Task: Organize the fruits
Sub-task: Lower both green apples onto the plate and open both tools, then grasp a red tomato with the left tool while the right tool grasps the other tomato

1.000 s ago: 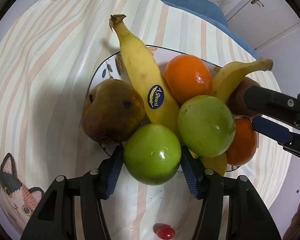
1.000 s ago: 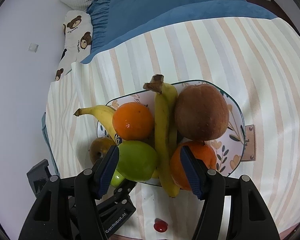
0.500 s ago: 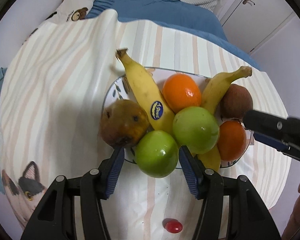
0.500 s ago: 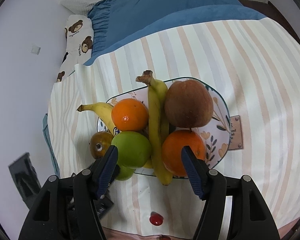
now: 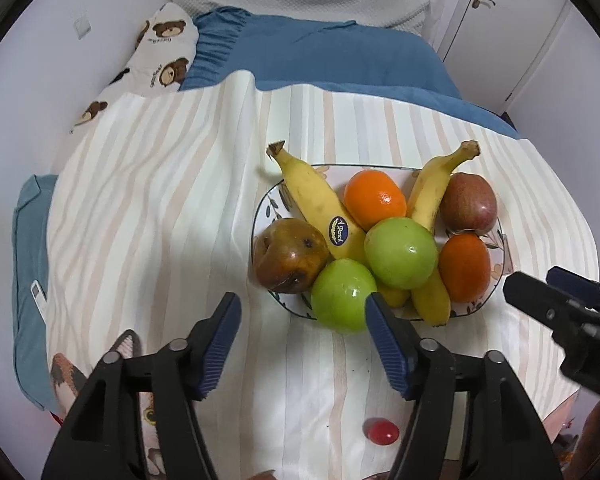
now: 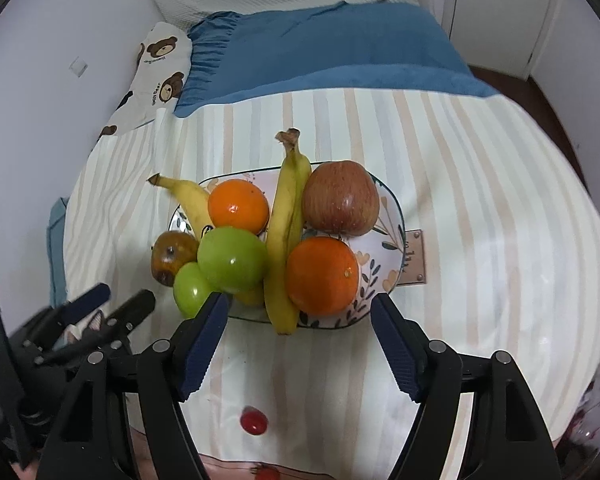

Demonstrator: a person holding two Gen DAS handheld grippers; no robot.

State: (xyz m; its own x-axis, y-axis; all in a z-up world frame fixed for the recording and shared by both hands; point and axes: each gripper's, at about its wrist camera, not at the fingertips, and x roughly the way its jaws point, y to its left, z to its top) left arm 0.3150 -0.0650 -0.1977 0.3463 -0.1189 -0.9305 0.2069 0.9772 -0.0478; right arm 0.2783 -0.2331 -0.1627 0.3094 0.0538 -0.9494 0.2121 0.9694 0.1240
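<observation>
A flowered plate (image 5: 269,205) (image 6: 385,270) on the striped cloth carries two bananas (image 5: 320,204), two oranges (image 6: 322,276), two green apples (image 5: 342,296), a red apple (image 6: 340,198) and a brown pear (image 5: 288,254). My left gripper (image 5: 300,320) hangs above the plate's near rim with its jaws opening. The nearer green apple lies just ahead of its right finger, untouched by the pads. My right gripper (image 6: 300,304) also hovers over the near rim, jaws opening, with nothing pressed between them. Each gripper shows in the other's view, the right gripper (image 5: 540,282) and the left gripper (image 6: 114,304).
A small red fruit (image 5: 382,432) (image 6: 254,420) lies on the striped cloth (image 5: 160,208) near the front edge. Behind the table is a bed with a blue blanket (image 5: 340,56) and a bear-print pillow (image 5: 160,52). White doors (image 5: 512,20) stand at the back right.
Both grippers have lifted and drawn back from the plate, and their jaws have widened. The left one has let go of the near green apple, which stays on the plate.
</observation>
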